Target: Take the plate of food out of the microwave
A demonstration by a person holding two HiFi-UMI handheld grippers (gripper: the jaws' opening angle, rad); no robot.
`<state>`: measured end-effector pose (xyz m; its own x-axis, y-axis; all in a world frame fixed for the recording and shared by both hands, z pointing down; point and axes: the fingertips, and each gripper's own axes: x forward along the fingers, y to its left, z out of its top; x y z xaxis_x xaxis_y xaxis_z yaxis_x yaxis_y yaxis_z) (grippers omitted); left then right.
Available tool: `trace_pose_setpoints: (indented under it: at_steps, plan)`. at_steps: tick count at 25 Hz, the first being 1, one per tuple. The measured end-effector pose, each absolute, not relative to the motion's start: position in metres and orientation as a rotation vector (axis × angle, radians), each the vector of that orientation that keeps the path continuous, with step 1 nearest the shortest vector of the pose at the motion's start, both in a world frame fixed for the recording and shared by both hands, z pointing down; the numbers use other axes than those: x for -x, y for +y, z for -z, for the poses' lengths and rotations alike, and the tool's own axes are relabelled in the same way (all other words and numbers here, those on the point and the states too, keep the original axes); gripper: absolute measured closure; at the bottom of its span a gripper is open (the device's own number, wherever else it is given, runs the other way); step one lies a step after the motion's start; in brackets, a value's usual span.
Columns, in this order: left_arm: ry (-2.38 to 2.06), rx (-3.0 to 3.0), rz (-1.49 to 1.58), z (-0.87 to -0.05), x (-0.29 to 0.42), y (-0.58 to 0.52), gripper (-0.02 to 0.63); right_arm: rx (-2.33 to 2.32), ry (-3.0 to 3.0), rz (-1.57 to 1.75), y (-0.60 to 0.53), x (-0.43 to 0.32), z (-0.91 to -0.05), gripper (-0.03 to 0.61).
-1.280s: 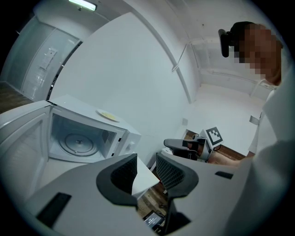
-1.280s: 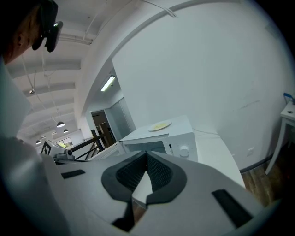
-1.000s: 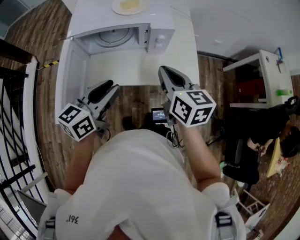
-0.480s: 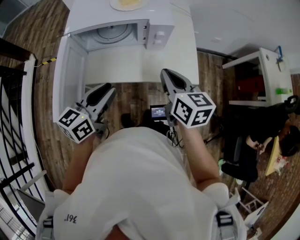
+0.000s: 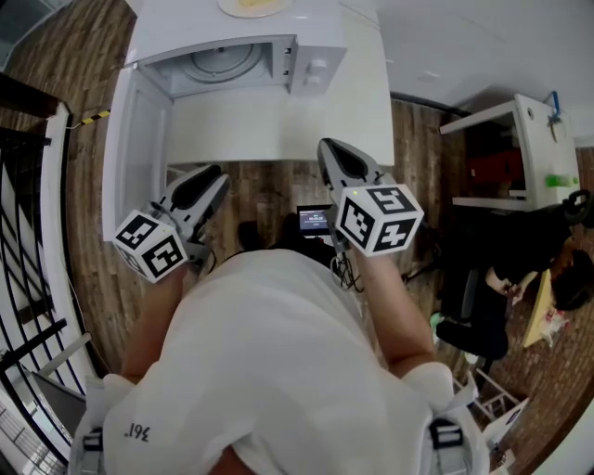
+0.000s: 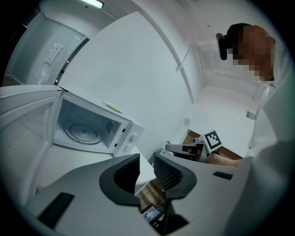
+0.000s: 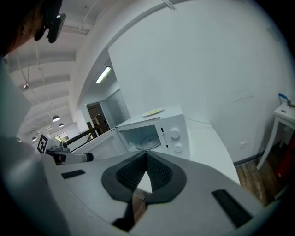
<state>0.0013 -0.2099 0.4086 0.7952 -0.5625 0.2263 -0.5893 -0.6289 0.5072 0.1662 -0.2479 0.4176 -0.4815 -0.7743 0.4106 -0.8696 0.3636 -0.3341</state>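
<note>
Microwave (image 5: 243, 67) sits at the back of the white surface (image 5: 278, 130), door (image 5: 137, 139) swung wide open to the left, nothing inside but the turntable (image 5: 221, 63). The plate of food (image 5: 252, 7) is up on top of the microwave, well beyond both tongs. The 2 tongs hang just off the surface's front edge, over the wood floor (image 5: 269, 190), with bare surface ahead. Left tongs (image 6: 146, 162) have just been closing, with a narrow gap and nothing in it. Right tongs (image 7: 146, 154) are closed tip to tip, empty.

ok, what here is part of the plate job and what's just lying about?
Job: microwave, open, empty; plate of food, on top of it; left gripper, open, empty, jaws just been closing; right gripper, shut.
Lying about: small screen; white shelf; railing.
</note>
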Motion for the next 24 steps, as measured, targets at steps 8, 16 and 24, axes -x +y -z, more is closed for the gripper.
trace_pose_setpoints:
  at_steps: [8,16,24]
  plan:
    - [-0.851,-2.401,-0.062,-0.408,0.000,-0.212,0.515,-1.489,-2.439,-0.736,-0.252,-0.165,-0.412,0.577]
    - [-0.851,-2.395,-0.067,-0.412,0.004,-0.212,0.515,-1.506,-2.438,-0.709,-0.254,-0.167,-0.410,0.578]
    - [-0.830,-2.391,-0.069,-0.418,0.001,-0.210,0.515,-1.534,-2.426,-0.704,-0.253,-0.171,-0.413,0.578]
